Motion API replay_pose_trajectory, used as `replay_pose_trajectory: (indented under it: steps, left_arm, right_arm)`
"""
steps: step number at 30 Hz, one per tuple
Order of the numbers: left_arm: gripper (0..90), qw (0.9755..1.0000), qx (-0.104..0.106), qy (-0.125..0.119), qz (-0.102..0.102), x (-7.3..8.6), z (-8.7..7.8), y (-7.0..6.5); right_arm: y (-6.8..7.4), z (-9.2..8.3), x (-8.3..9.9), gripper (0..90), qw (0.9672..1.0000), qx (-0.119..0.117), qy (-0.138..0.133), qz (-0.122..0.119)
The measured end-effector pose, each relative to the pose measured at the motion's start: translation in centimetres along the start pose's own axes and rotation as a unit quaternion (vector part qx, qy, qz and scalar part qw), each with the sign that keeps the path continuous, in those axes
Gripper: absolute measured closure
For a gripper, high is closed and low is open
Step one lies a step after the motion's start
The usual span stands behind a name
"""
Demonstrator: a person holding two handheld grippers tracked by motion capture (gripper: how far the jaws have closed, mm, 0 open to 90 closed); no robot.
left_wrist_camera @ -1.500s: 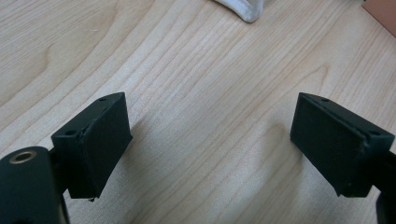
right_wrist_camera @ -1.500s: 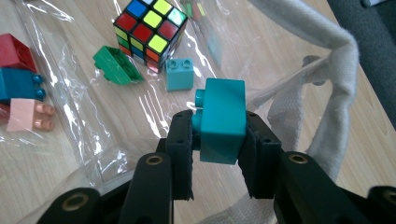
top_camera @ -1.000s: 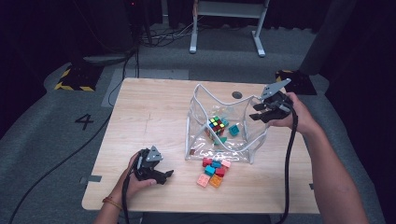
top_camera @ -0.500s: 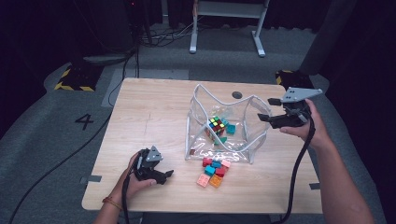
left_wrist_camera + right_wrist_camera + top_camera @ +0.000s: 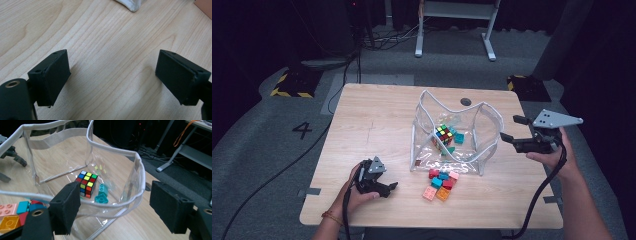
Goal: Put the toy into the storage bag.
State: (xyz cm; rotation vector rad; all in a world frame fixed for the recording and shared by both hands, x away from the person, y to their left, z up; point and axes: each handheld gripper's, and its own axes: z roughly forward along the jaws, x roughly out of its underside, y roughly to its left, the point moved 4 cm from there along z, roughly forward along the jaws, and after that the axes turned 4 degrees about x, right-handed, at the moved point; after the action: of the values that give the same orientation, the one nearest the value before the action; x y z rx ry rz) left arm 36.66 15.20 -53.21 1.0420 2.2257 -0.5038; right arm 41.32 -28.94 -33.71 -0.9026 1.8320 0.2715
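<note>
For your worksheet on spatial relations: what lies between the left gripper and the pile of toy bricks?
Bare tabletop separates the left gripper from the bricks, as the high view shows.

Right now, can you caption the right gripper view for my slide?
Open right gripper faces a clear pouch holding a puzzle cube and teal bricks.

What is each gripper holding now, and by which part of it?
Nothing is held. The right gripper has just opened its jaws and stands clear of the clear bag, nothing between them. The left gripper is open over bare table.
</note>
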Motion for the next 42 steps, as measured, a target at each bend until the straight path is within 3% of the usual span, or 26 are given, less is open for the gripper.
replay_pose_trajectory:
  steps: [5,12,15,20,23,26,37,40,42]
  left_arm:
    - [12.3,1.0,0.0,0.0,0.0,0.0,0.0,0.0]
    - [12.3,1.0,0.0,0.0,0.0,0.0,0.0,0.0]
    - [12.3,1.0,0.0,0.0,0.0,0.0,0.0,0.0]
    - [12.3,1.0,0.0,0.0,0.0,0.0,0.0,0.0]
    - [12.3,1.0,0.0,0.0,0.0,0.0,0.0,0.0]
    - [12.3,1.0,0.0,0.0,0.0,0.0,0.0,0.0]
    - [12.3,1.0,-0.001,0.0,0.0,0.0,0.0,0.0]
    - [12.3,1.0,-0.001,0.0,0.0,0.0,0.0,0.0]
    - [12.3,1.0,-0.001,0.0,0.0,0.0,0.0,0.0]
  right_arm:
    - [1.1,-1.0,2.3,25.7,1.0,-0.007,0.002,-0.006]
    - [2.5,-1.3,5.2,27.0,0.9999,-0.01,-0.004,0.012]
    - [3.4,-0.8,6.7,27.4,0.9997,-0.016,0.017,0.012]
    - [5.2,0.4,9.1,31.4,0.9986,-0.036,0.038,0.008]
    - [6.4,1.5,10.1,39.4,0.9971,-0.062,0.044,0.009]
    - [7.7,2.8,10.9,40.5,0.9949,-0.081,0.06,-0.003]
    - [10.9,7.3,11.4,52.5,0.9883,-0.138,0.061,-0.021]
    - [11.7,8.2,11.5,55.3,0.9857,-0.15,0.07,-0.03]
    - [12.4,8.6,11.5,55.5,0.9835,-0.159,0.084,-0.023]
